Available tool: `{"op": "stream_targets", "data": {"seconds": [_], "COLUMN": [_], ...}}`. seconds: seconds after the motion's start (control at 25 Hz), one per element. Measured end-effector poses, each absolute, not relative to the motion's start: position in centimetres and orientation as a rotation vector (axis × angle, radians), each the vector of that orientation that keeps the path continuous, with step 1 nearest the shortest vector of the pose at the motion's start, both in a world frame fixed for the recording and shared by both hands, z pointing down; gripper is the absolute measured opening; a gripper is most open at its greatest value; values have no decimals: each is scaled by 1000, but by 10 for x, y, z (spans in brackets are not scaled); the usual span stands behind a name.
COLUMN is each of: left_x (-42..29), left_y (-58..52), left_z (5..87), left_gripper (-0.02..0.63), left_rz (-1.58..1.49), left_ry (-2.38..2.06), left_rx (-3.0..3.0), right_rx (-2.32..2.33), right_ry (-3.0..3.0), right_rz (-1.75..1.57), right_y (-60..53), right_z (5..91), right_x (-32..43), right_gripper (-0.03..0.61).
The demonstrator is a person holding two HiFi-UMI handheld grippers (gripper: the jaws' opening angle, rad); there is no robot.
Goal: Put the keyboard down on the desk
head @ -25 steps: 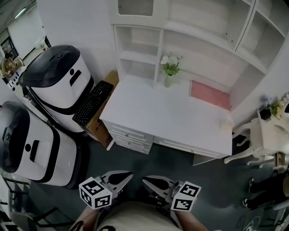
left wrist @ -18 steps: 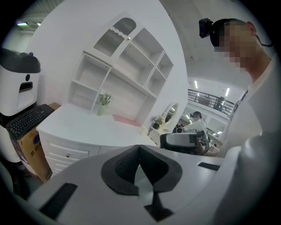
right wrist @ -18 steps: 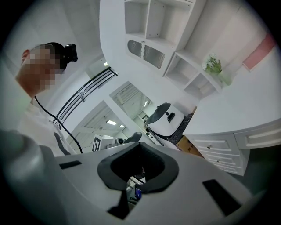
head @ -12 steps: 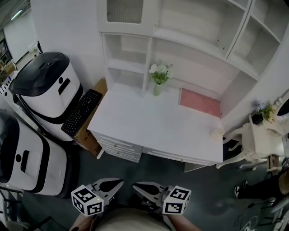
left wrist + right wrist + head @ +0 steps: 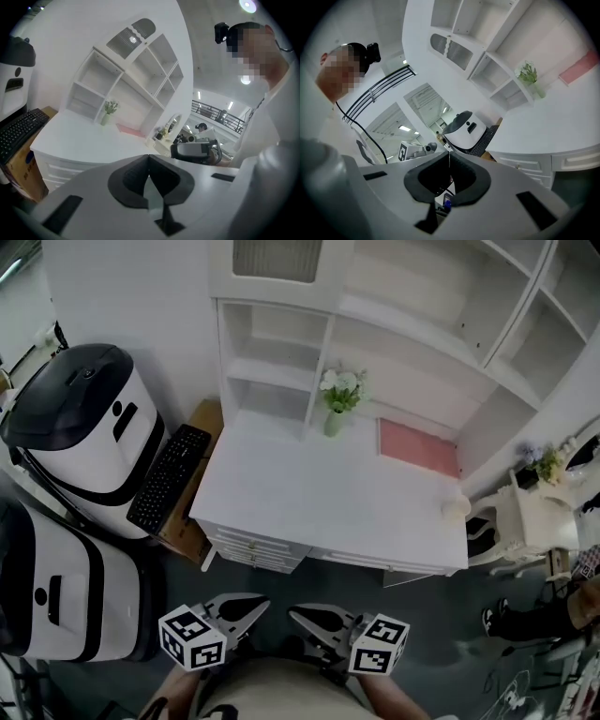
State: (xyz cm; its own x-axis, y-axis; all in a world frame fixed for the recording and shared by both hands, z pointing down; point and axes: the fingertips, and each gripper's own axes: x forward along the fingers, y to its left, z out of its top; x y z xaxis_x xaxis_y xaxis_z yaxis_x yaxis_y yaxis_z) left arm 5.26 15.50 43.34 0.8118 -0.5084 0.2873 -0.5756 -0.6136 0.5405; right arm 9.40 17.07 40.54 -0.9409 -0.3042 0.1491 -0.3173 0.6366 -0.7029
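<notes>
left gripper (image 5: 255,606) and right gripper (image 5: 302,615) have fingers pressed together, empty; best spread them first, then take the keyboard (image 5: 169,479) by both ends, level, toward the white surface (image 5: 309,493).

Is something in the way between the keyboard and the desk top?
Nothing I can see. The keyboard lies on a cardboard box at the left edge of the desk, whose near part is bare. The flower vase and pink mat sit at the back.
</notes>
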Motion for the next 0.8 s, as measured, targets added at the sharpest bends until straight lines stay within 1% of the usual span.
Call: {"op": "stream_targets", "data": {"seconds": [0.32,0.56,0.8], "left_x": [-28,-94,-137], "left_y": [135,129,127], "left_z": [436,439,449], "left_gripper": [14,14,14], "left_rz": [101,32,0], "left_ry": [-780,-846,-920], "left_rx": [2326,2298,2233], "right_rx": [536,423,302], "right_ry": [-2792,-2766,-2739], "right_rz": [1201,1195,1104], "right_y": [148,138,136], "right_z": [404,409,414], "right_x": [14,-52,-98], "right_gripper": [25,25,25]}}
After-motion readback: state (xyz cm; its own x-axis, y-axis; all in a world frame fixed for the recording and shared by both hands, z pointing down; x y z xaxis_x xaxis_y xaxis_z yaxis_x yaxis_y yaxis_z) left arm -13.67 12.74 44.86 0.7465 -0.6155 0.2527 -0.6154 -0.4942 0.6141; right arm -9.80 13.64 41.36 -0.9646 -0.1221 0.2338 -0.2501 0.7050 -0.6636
